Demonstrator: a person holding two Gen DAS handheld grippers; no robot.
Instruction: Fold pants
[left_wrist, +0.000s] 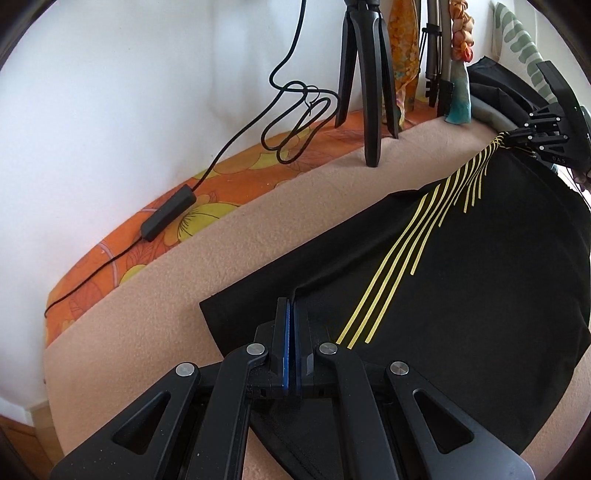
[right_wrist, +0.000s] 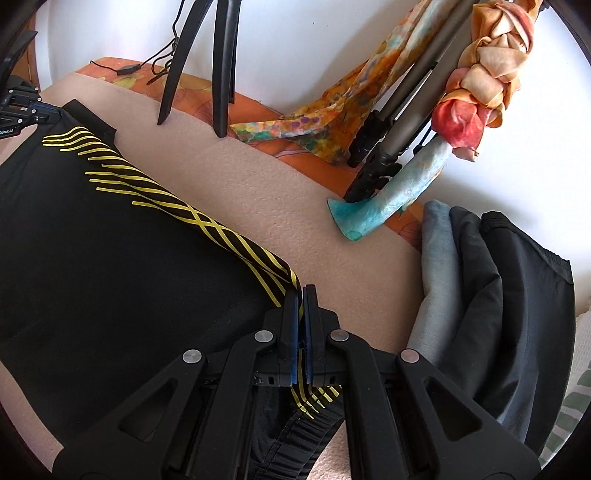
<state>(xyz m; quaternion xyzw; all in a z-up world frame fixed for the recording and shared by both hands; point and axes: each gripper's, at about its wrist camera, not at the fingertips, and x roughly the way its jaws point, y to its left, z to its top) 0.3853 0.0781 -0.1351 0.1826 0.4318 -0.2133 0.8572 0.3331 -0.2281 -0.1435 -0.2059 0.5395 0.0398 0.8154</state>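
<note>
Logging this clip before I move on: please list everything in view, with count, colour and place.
pants: one, black with yellow stripes, spread on the blanket, pinched at both ends.
blanket: one, beige, covering the surface.
patterned sheet: one, orange floral, along the wall.
cable with box: one, black, on the sheet.
tripod legs: black, standing at the blanket's far edge.
scarves: several, orange, peach, turquoise, hanging at the wall.
folded clothes: pile, grey and black, to the right.
left gripper: jaws shut on pants.
right gripper: jaws shut on pants.
</note>
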